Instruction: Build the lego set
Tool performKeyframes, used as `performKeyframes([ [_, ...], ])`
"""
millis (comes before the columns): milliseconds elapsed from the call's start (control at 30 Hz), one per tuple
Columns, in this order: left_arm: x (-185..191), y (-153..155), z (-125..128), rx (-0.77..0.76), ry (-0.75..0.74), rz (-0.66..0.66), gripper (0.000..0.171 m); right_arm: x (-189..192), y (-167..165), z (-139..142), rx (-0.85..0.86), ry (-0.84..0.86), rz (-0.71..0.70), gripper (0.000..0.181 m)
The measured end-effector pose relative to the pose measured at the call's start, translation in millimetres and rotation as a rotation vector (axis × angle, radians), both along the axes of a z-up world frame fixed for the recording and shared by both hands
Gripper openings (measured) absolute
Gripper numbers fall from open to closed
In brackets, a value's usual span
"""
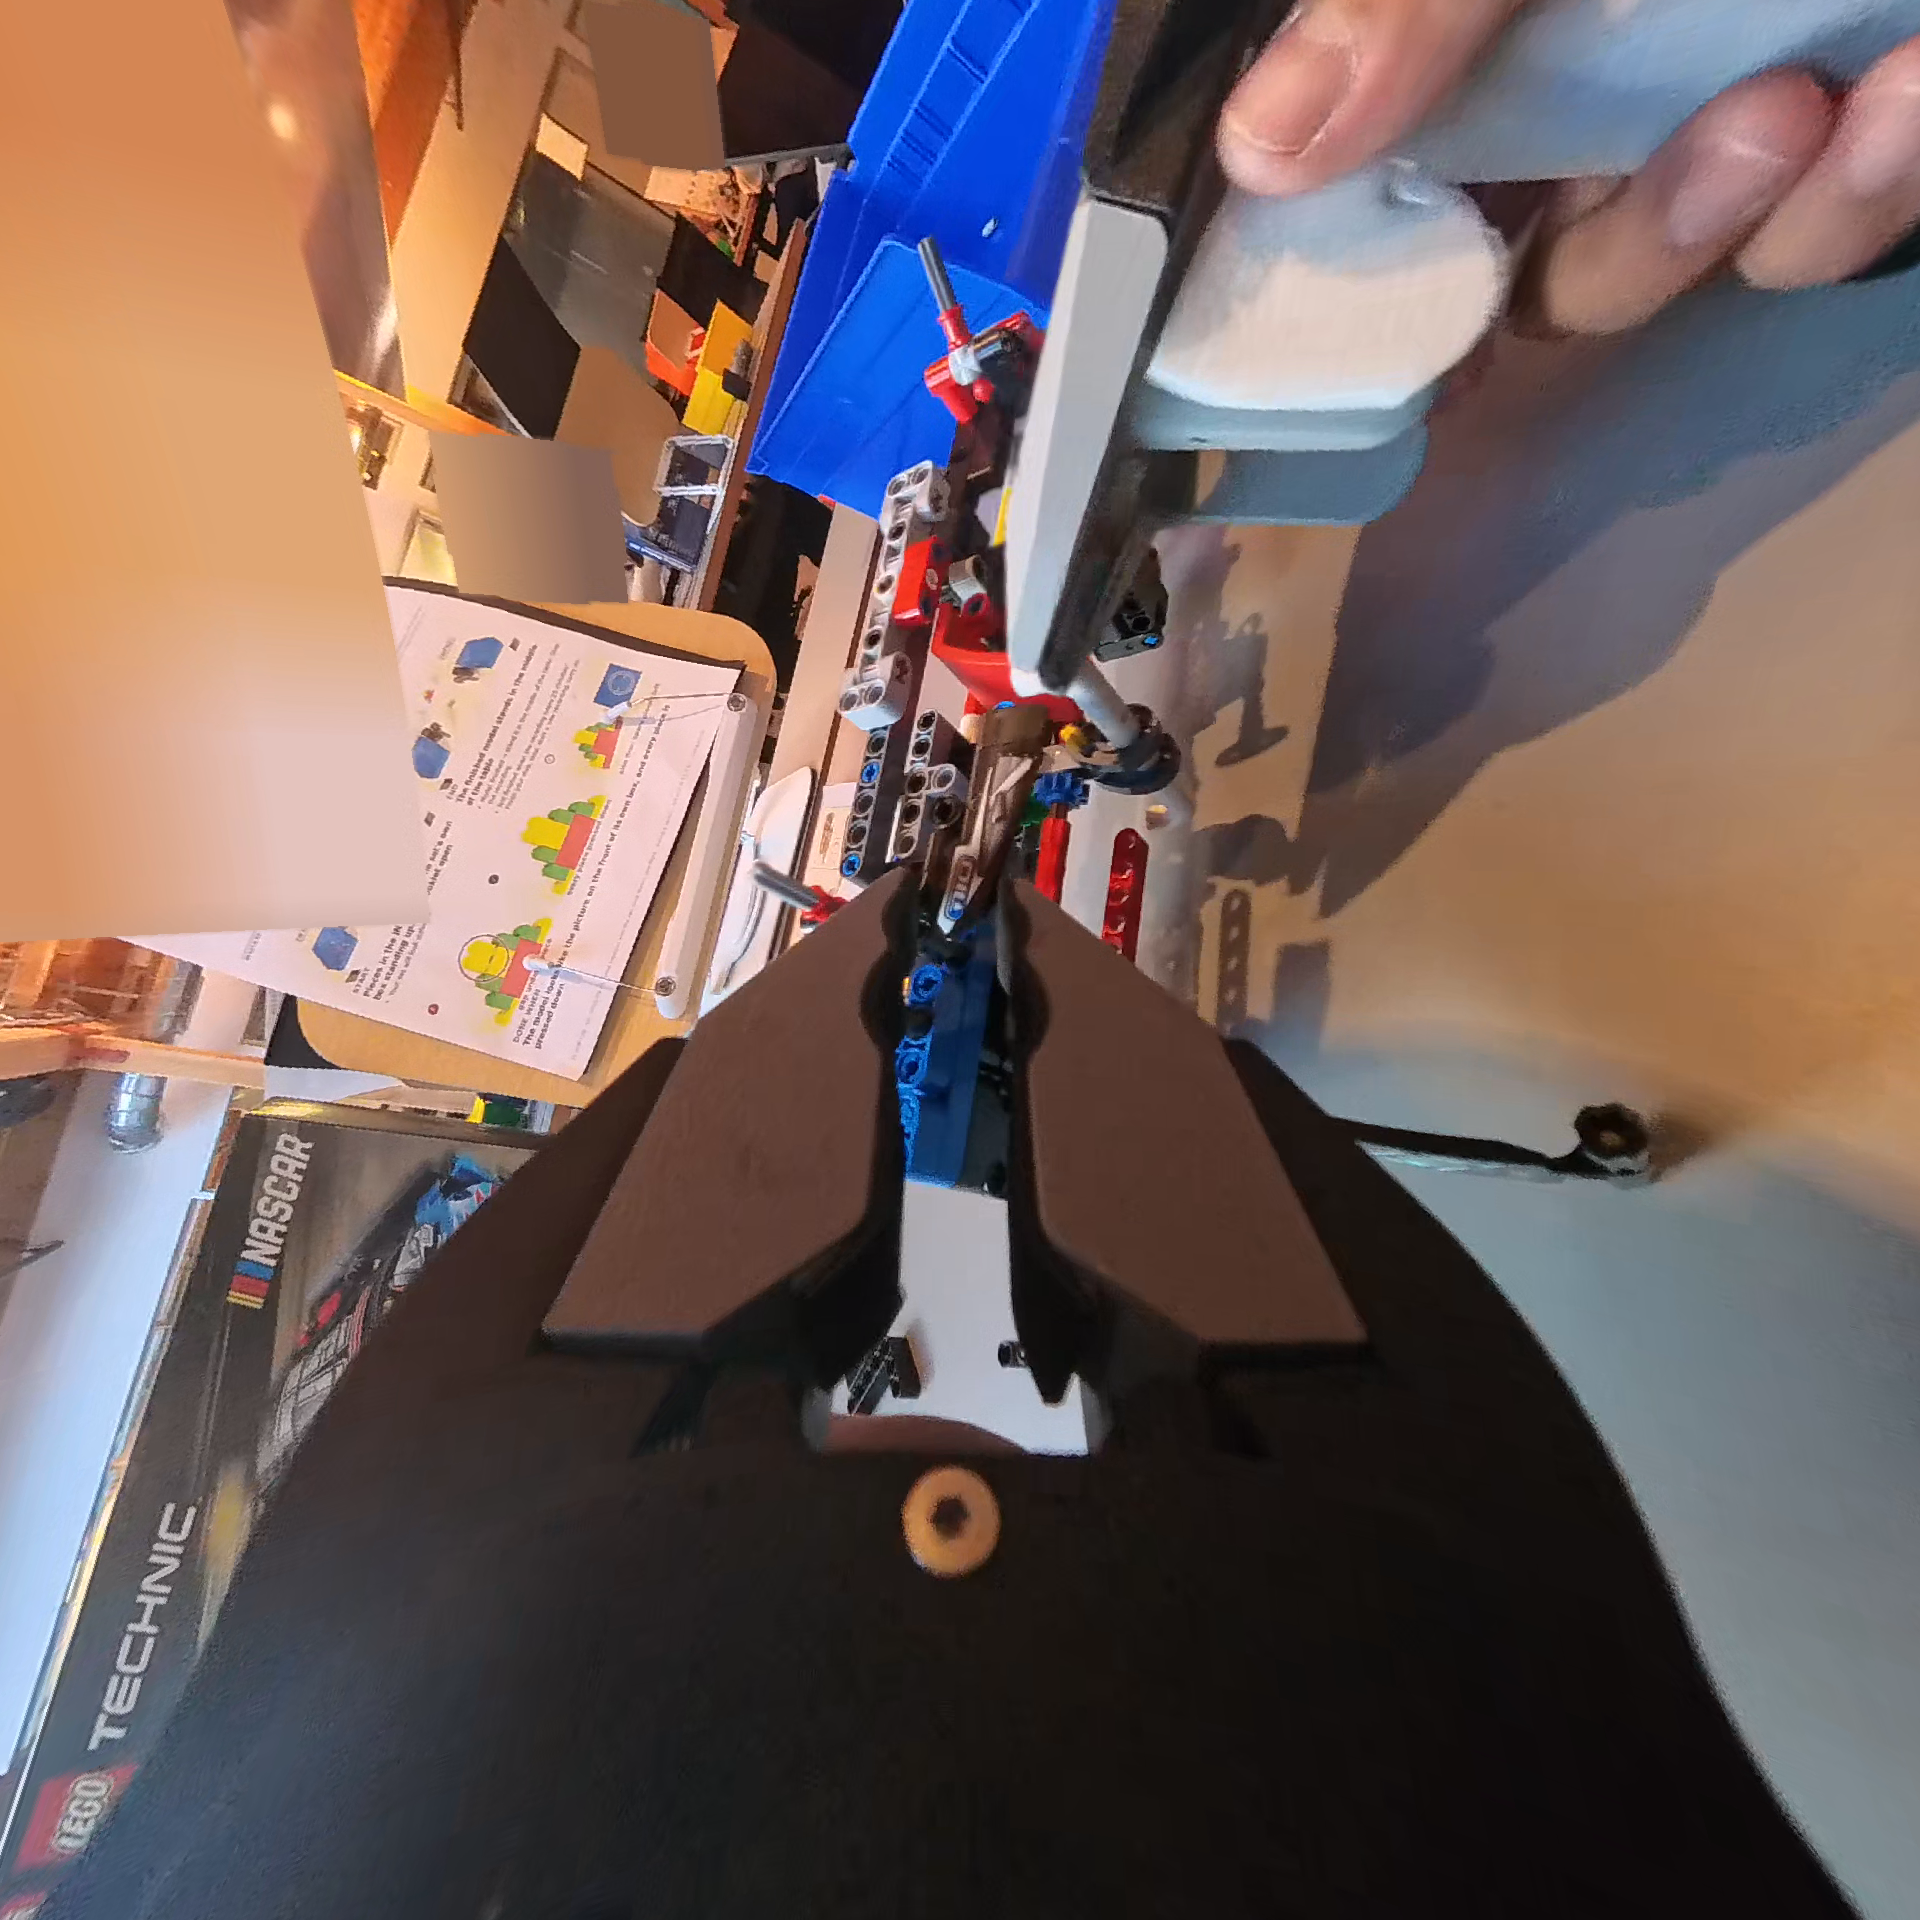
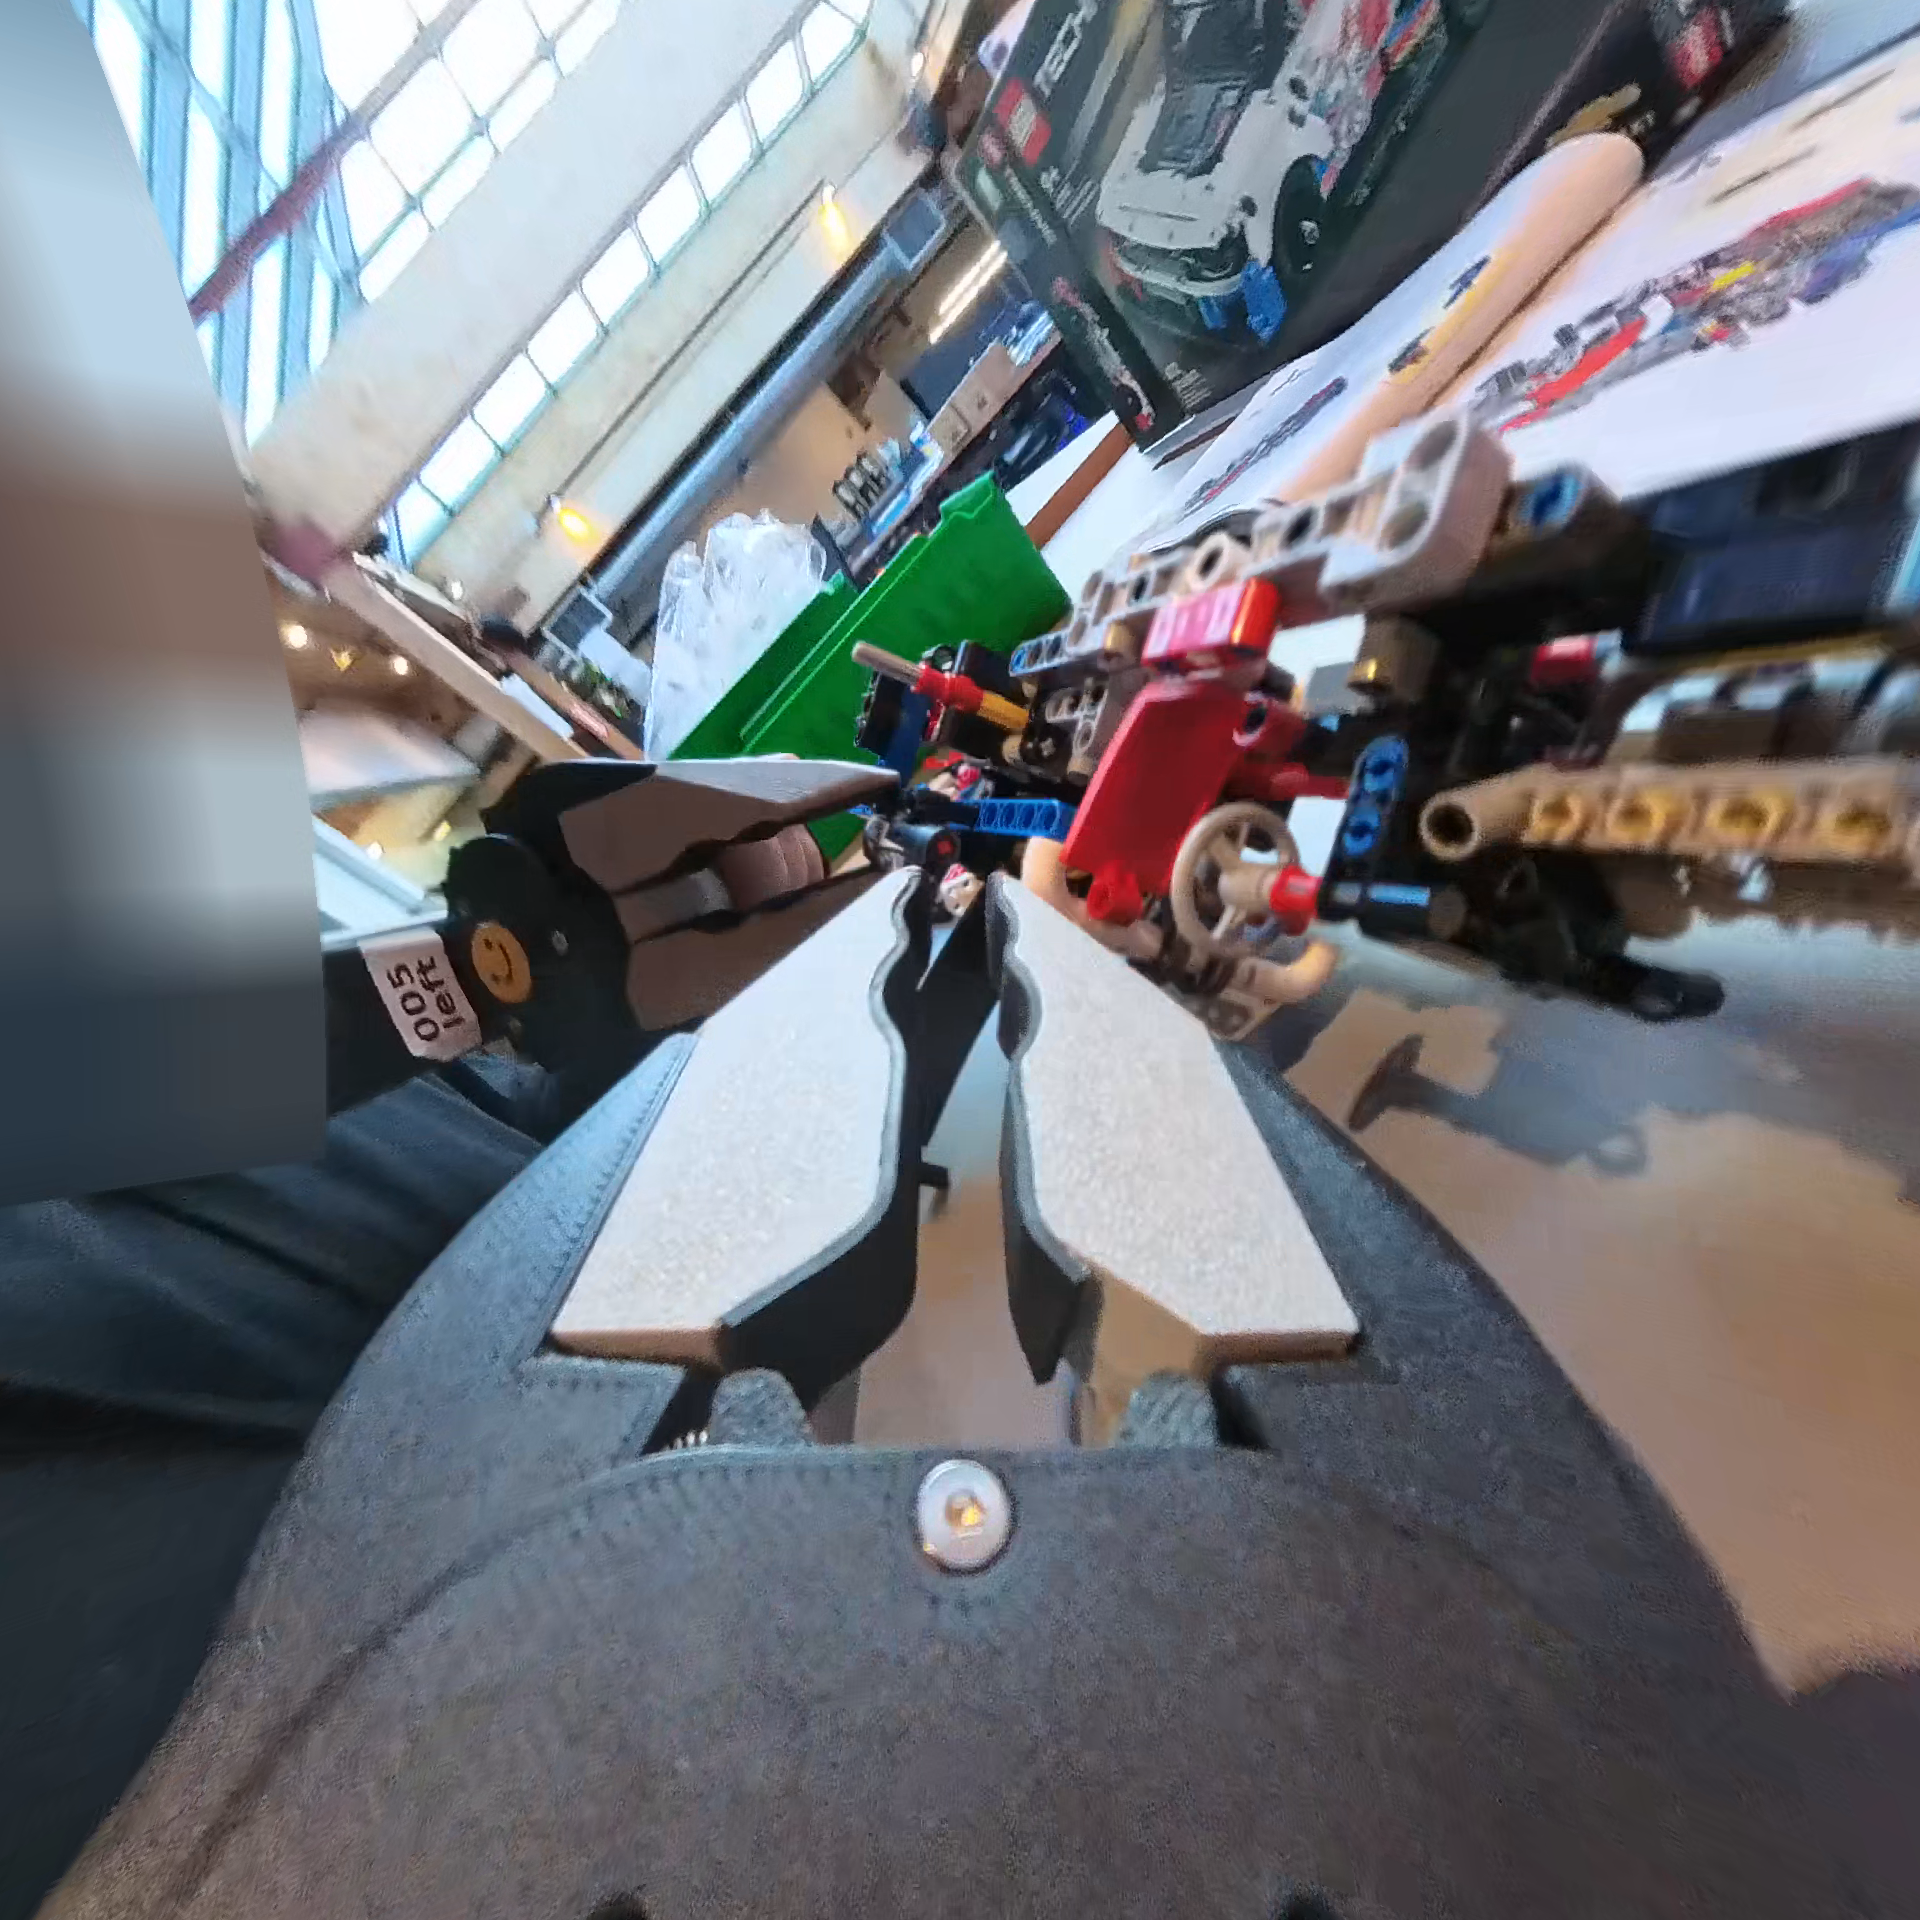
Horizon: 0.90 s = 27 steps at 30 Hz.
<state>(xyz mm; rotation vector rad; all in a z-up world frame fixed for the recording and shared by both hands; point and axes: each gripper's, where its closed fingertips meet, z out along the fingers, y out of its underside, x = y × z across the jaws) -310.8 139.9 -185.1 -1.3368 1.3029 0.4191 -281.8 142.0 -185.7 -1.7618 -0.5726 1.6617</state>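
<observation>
Blue plastic bin at far end of table, tilted in view. Green plastic bin with crumpled clear plastic bag just beside it. White printed sheet on a tan clipboard, propped up. Glossy tan tabletop. Long row of windows high on wall.

The right hand-held gripper hid part of the lego model. The blue bin ran off the top edge. The instruction booklet was blurred and cut off at the right edge.
</observation>
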Motion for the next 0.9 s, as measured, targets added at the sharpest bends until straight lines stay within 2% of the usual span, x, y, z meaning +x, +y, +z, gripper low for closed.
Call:
performKeyframes([
  [133,-0.4,0.3,0.1,-0.016,-0.002,-0.007,0.012,-6.1,-7.4,-6.4,-0.120,0.026,-0.003,0.029],
  [300,-5.0,0.5,0.7,-0.060,-0.013,-0.012,0.012,-11.6,-2.6,-1.8,-0.349,0.212,0.010,0.023],
  [400,-7.7,2.0,0.0,-0.052,0.021,-0.003,0.012,-16.9,-1.3,-0.3,-0.419,0.276,-0.001,0.029],
  [533,-8.3,3.0,-0.2,-0.045,0.048,0.012,0.012,-18.7,-3.7,2.3,-0.466,0.335,-0.001,0.031],
  [733,-8.2,3.3,-0.6,-0.036,0.076,0.020,0.012,-15.8,-0.9,-4.7,-0.429,0.283,-0.074,0.022],
  [900,-11.0,5.1,-1.2,-0.022,0.110,0.037,0.012,-24.3,-1.5,-5.2,-0.432,0.275,-0.068,0.017],
])
